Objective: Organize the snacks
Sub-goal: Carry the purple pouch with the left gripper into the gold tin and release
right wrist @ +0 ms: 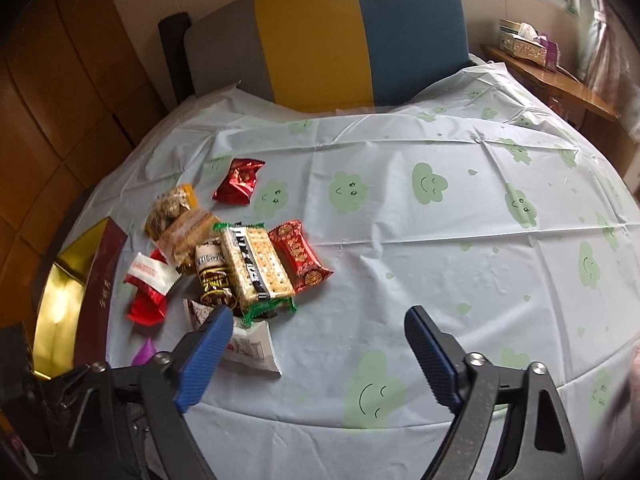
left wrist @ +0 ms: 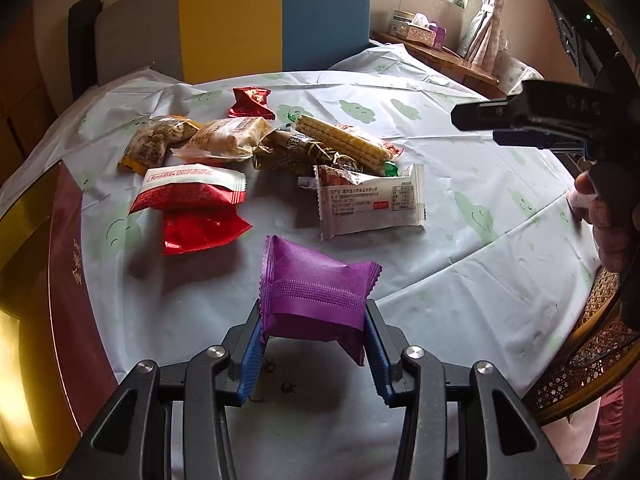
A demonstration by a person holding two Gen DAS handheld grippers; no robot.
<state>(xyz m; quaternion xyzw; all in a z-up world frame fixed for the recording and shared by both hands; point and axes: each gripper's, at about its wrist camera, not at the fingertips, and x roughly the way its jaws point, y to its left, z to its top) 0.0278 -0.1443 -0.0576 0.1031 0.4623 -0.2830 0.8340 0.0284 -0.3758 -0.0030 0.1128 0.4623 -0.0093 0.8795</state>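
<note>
My left gripper [left wrist: 314, 334] is shut on a purple snack packet [left wrist: 316, 294] and holds it above the table. A corner of the purple packet shows in the right wrist view [right wrist: 145, 353]. Several snacks lie in a pile [left wrist: 280, 148] on the table: a white packet [left wrist: 372, 204], a red and white packet [left wrist: 188, 188], a red packet [left wrist: 252, 102] and a cracker pack [right wrist: 256, 266]. My right gripper [right wrist: 320, 326] is open and empty above the cloth, right of the pile. It also shows in the left wrist view [left wrist: 480, 124].
A maroon box with a gold inside [left wrist: 36, 280] stands at the table's left edge, also in the right wrist view [right wrist: 72, 292]. A cloud-print cloth [right wrist: 440, 240] covers the table. A grey, yellow and blue chair [left wrist: 240, 20] stands behind. A wicker chair [left wrist: 588, 348] is at the right.
</note>
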